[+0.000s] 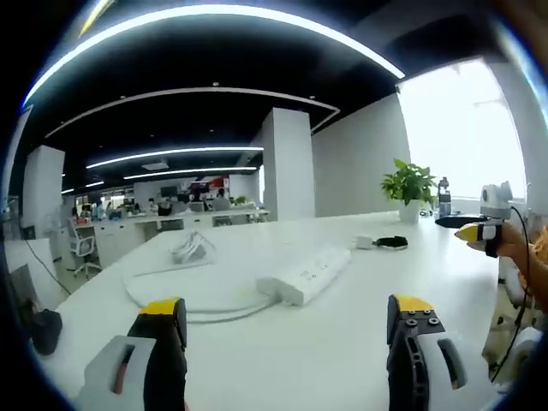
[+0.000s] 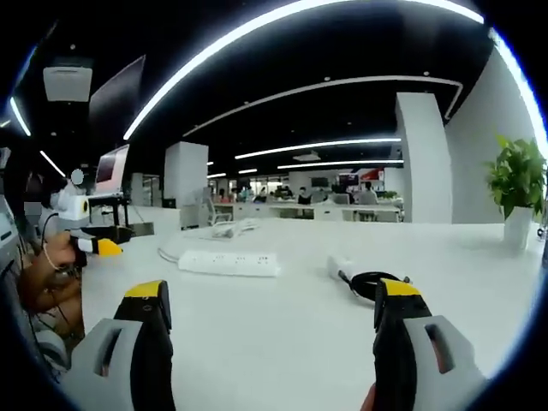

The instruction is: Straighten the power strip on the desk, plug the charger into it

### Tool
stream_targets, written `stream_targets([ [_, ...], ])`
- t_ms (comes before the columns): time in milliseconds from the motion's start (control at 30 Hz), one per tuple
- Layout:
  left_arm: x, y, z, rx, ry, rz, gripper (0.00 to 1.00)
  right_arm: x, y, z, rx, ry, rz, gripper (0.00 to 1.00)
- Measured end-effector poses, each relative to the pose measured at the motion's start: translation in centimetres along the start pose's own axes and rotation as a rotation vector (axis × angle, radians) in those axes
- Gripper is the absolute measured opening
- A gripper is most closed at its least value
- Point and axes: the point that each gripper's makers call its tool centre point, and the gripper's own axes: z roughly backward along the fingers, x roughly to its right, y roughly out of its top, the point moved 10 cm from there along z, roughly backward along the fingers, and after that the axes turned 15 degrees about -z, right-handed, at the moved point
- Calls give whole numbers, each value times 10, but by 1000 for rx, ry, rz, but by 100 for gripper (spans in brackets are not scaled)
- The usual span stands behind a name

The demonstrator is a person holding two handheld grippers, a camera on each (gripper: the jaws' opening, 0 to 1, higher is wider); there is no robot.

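Both the left gripper (image 1: 287, 330) and the right gripper (image 2: 272, 317) hung above the white bench (image 1: 342, 342) with jaws spread wide and nothing between them. Ahead of them the power strip (image 1: 306, 275) lay skewed on the bench, its cable (image 1: 214, 308) looping away, with the charger (image 2: 341, 267) and its coiled black lead (image 2: 370, 284) lying just beside it (apart, not plugged in). The strip looked a rigid, light, smooth plastic bar likely to slide, best pinched across its narrow sides near one end, while the small hard charger probably wanted gripping by its body.
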Motion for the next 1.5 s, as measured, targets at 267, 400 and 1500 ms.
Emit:
stream_targets([
  [267,-7,5,-12,1,11,-5,99,6,6,-16,-2,58,31,100],
  [400,-9,8,-21,21,9,-7,99,7,10,-26,-4,105,38,100],
  [1500,-11,13,-82,16,0,-8,99,29,13,-118,-44,254,63,100],
])
